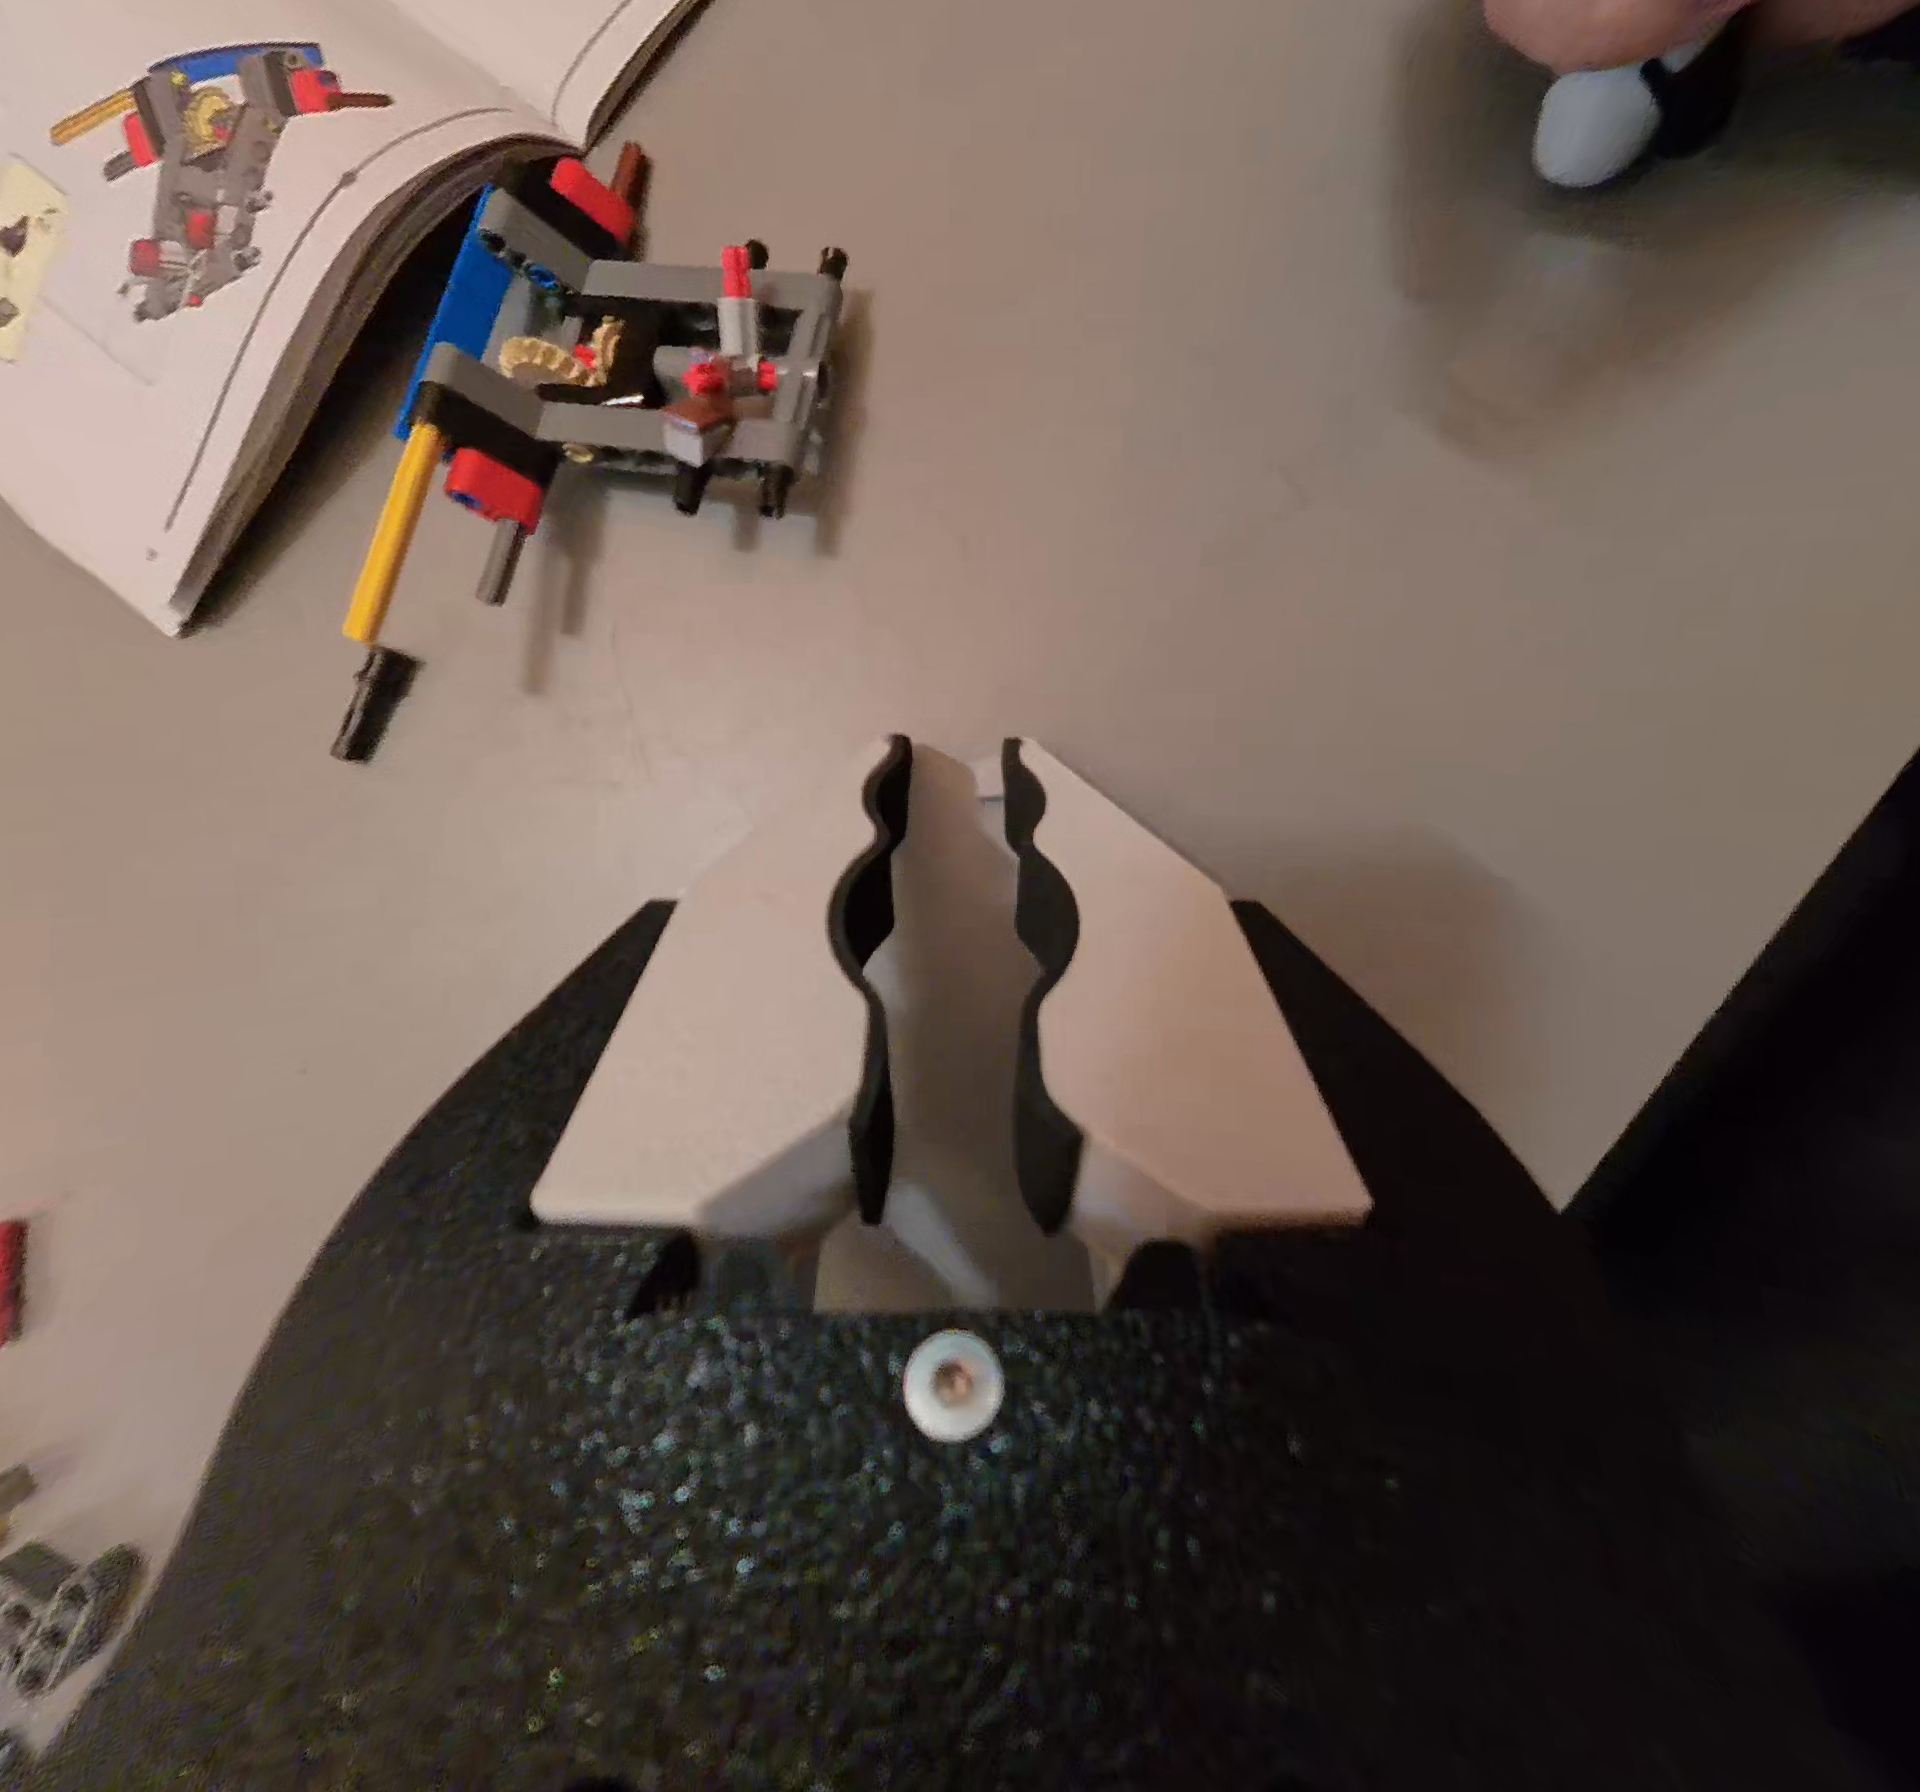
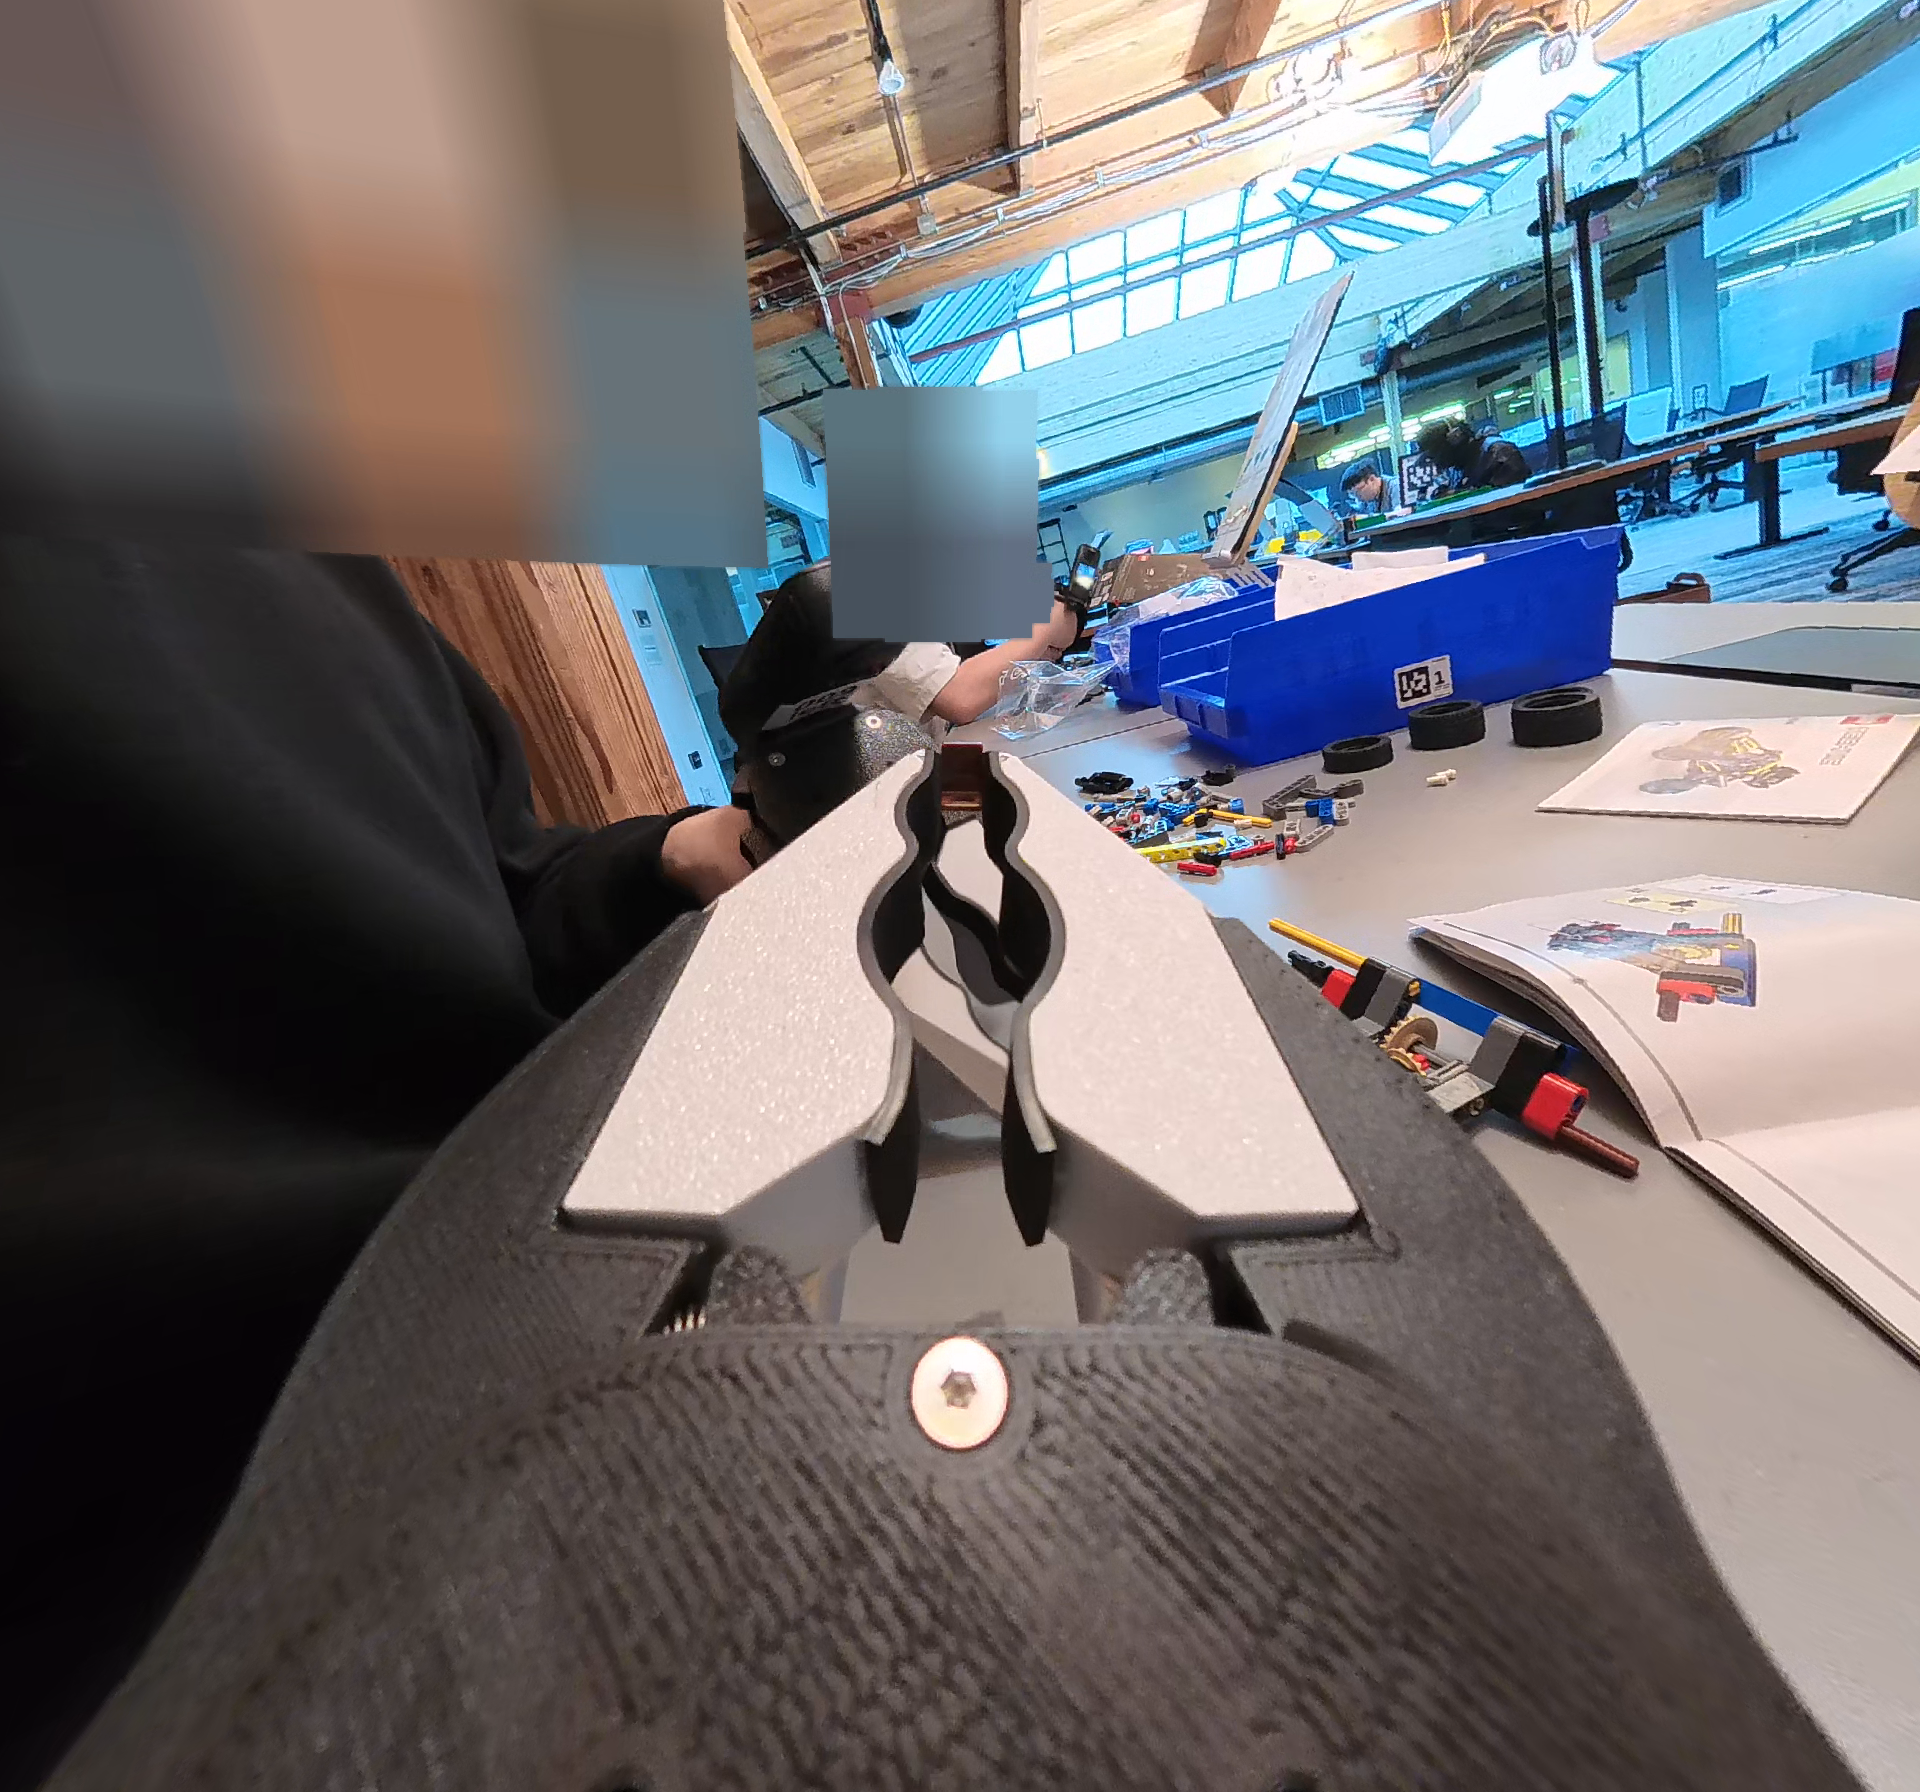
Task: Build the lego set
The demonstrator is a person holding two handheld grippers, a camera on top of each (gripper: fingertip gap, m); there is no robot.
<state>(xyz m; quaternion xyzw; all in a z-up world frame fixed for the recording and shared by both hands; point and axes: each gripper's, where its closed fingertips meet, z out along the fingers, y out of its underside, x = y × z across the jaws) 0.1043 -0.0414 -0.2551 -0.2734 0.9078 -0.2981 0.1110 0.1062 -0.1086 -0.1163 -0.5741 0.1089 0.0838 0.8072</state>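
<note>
While both grippers' fingers gape slightly, empty, booklet [image 1: 187, 215] print is seemingly illegible.

Printed matter and markers on the table

A white sticker [image 2: 1421, 681] with a black square code pattern and a single character beside it sits on the front wall of the blue bin [image 2: 1455, 641]. The closed booklet [image 2: 1725, 766] past the tyres bears a red logo patch and a line of small print along its edge (too small to make out). The open instruction book [image 1: 260, 184] shows coloured building diagrams with tiny step marks, none legible in the left wrist view. A second black-and-white square marker [image 2: 1421, 475] stands on a far desk.
</note>
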